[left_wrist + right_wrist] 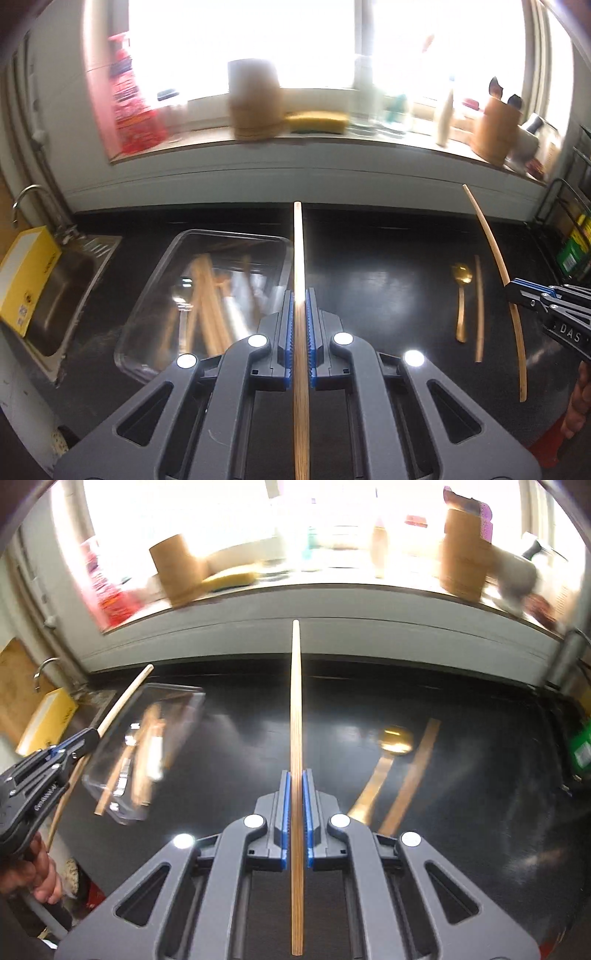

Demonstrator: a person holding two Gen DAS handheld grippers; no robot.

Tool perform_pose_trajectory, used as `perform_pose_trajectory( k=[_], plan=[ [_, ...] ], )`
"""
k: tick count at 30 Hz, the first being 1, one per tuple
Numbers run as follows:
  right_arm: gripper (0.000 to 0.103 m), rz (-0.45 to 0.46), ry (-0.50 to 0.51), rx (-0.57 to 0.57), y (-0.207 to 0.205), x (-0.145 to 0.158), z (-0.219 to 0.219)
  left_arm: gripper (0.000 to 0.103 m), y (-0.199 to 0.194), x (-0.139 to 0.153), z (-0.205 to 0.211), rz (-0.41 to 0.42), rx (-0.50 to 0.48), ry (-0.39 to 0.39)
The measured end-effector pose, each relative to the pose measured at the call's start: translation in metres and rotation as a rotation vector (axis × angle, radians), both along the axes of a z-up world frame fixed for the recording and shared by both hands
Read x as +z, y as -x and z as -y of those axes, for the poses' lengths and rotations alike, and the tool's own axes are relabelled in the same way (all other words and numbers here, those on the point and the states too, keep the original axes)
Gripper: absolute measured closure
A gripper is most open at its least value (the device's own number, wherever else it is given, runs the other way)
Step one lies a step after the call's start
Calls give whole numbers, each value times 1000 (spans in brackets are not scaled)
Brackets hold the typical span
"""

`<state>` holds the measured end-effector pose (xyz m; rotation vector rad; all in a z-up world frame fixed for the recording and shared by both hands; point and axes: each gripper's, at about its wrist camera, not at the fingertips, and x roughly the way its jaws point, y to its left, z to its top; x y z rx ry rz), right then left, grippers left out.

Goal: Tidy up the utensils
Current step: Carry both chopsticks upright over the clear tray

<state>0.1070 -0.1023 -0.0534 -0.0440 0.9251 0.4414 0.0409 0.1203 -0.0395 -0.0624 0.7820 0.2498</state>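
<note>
My left gripper (pixel 300 295) is shut on a wooden chopstick (pixel 298 258) and holds it above the black counter, just right of a clear plastic tray (pixel 147 288) with several wooden and metal utensils in it. My right gripper (pixel 294 777) is shut on another wooden chopstick (pixel 295 701). A gold spoon (pixel 461 295) and a third chopstick (pixel 479 306) lie side by side on the counter, at the right in the left wrist view. In the right wrist view the spoon (pixel 384 760) and that chopstick (pixel 413 771) lie just right of my gripper, and the tray (pixel 147 746) is to the left.
A steel sink (pixel 59 295) with a yellow box (pixel 26 277) on its edge is at the far left. The windowsill behind holds a wooden utensil holder (pixel 491 129), a sponge (pixel 317 122), bottles and a roll. A wire rack (pixel 569 236) stands at the right.
</note>
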Motion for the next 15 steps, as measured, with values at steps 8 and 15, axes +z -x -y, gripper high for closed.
perform_pose_trajectory(
  k=[8, 15],
  plan=[
    [96, -28, -55, 140, 5, 5, -112, 97, 31, -1, -83, 3, 116, 2],
    [96, -79, -84, 217, 10, 1, -178, 97, 44, -7, -127, -5, 164, 16]
  ],
)
